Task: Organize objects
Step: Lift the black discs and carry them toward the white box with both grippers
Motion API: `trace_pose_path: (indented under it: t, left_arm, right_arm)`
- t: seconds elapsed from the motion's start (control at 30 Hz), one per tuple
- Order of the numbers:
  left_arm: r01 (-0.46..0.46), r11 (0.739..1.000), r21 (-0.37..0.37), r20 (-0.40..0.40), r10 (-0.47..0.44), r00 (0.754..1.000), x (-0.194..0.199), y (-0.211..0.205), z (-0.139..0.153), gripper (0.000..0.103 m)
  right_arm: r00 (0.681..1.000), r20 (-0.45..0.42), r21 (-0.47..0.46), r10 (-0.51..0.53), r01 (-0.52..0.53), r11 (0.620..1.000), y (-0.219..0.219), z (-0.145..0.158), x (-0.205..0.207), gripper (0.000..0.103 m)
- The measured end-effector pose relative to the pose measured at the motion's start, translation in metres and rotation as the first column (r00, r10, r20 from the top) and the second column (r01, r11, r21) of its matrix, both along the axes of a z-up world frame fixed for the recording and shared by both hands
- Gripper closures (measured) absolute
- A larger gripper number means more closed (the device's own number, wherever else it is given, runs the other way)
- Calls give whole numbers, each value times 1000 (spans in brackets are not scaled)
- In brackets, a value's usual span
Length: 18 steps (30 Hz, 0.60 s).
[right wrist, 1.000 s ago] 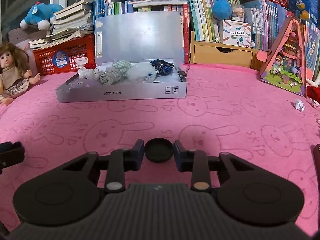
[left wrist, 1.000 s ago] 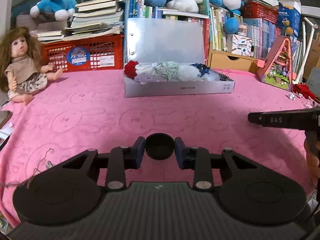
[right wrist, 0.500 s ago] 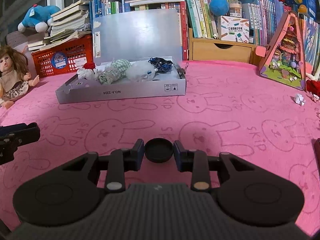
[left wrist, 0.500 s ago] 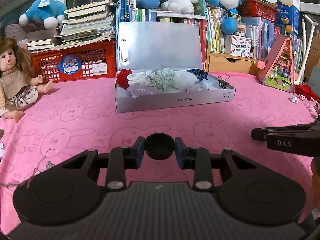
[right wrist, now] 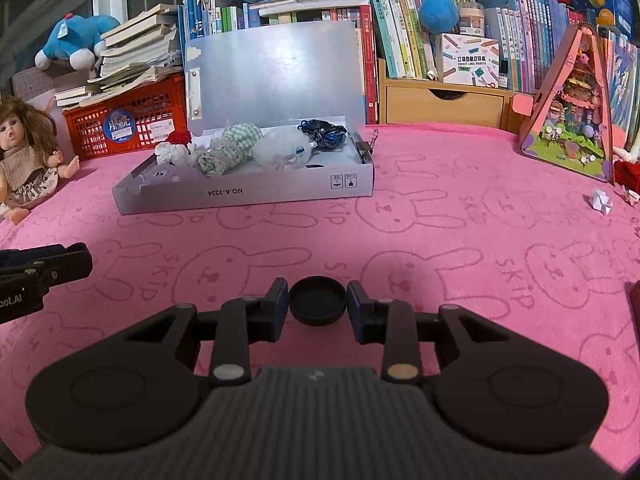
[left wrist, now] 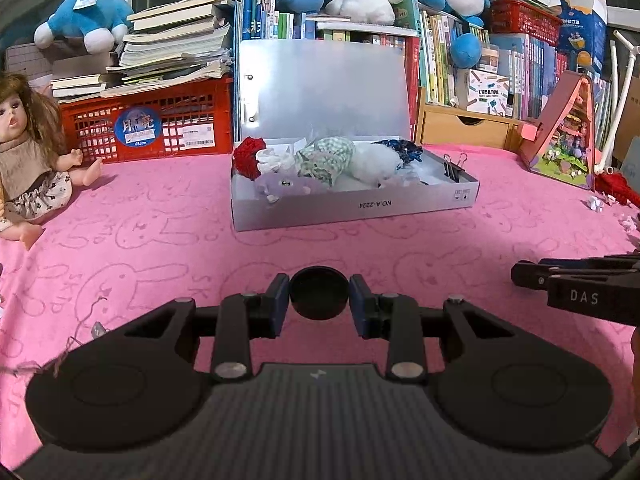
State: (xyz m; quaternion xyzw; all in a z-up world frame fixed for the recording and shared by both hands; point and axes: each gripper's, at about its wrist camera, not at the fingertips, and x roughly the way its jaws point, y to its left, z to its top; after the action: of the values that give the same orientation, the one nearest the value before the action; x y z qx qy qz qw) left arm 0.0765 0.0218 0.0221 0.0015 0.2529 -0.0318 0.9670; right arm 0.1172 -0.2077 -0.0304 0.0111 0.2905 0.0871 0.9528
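Your left claw (left wrist: 319, 298) hovers low over the pink bunny-print cloth covering the desk (left wrist: 160, 248), its blue-padded fingers (left wrist: 279, 305) spread only a little way and gripping nothing; the round black disc (left wrist: 318, 297) seen between them appears to be part of the tool itself, though the fisheye view makes that hard to confirm. Your right claw (right wrist: 318, 300) sits the same way, narrowly parted with nothing held between its pads. Straight ahead of the left claw, well apart from it, lies the shallow grey cardboard box with its lid standing upright (left wrist: 352, 204); from the right claw the same box (right wrist: 244, 194) lies ahead and to the left. Inside it you can see a red knitted ball (left wrist: 249, 155), a white ruffled scrunchie (left wrist: 276, 160), a green checked fabric bundle (left wrist: 326, 158), a white fluffy toy (left wrist: 374, 164) and a dark blue tangle of cord (left wrist: 400, 148), packed side by side, with black binder clips (left wrist: 454, 168) at the box's right end. Far to the left of the left claw a brown-haired baby doll (left wrist: 28, 160) sits on the cloth, with a red plastic crate stacked with books (left wrist: 148, 120) behind it. Ahead and far to the right of the right claw stands a pink triangular toy house (right wrist: 568, 120), and a small white folded paper piece (right wrist: 599, 201) lies on the cloth in front of the house.
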Motion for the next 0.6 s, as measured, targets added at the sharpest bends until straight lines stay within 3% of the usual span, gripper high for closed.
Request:
trace_pose_path:
  t: [0.6]
  left_arm:
    - [-7, 1000, 3, 38, 7, 999, 28, 3, 20, 65]
  right_arm:
    - [999, 20, 26, -26, 26, 999, -5, 17, 19, 66]
